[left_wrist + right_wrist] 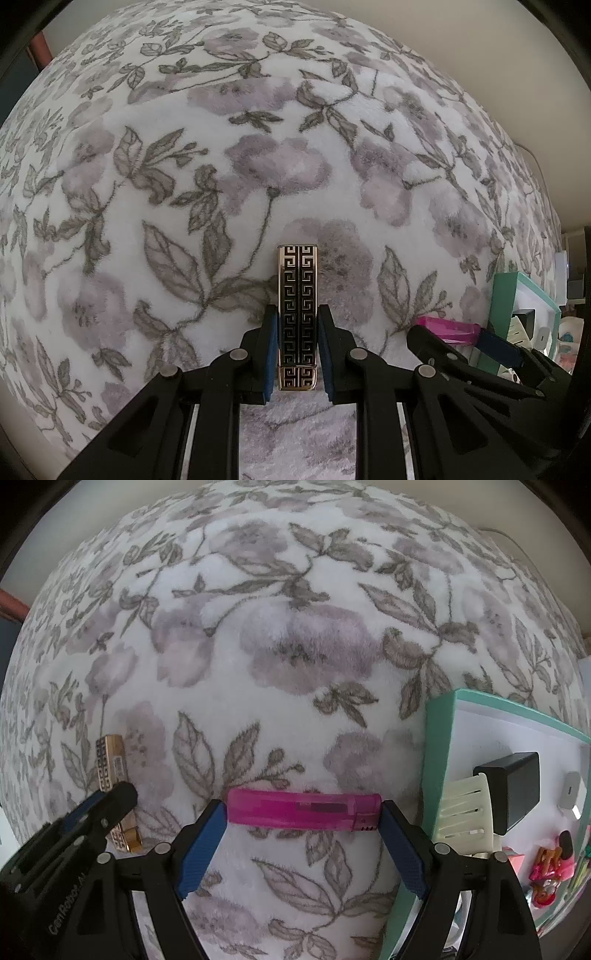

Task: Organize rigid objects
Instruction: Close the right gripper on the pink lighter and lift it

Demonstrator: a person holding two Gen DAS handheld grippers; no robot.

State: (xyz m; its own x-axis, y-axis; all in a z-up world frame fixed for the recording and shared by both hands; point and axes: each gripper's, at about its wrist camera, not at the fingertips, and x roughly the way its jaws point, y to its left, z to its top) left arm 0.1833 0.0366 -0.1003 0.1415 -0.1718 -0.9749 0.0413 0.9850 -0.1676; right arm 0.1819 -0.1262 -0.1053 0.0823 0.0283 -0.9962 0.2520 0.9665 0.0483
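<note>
- The left gripper (297,345) had its blue pads (272,341) closed against the long sides of the gold-and-black patterned lighter (297,317), which lay flat on the floral blanket (184,166), pointing away from the camera. The case looked like glossy metal: stiff, small, probably light but slick, so the mid-body hold across the narrow width seemed the sound place.
- The right gripper (301,834) stood wide, its pads at either end of the pink lighter (303,808), which lay crosswise on the blanket; whether they touched the ends could not be told. Translucent plastic, rigid and very light by the look of it; an end-to-end pinch might let it pivot or pop out, so a hold across the short width would likely be surer.
- The plush blanket would give under a downward press.
- Farther right sat the teal box (439,716), holding a cream hair claw (465,808), a black block (513,786) and small bits, the likely destination.
</note>
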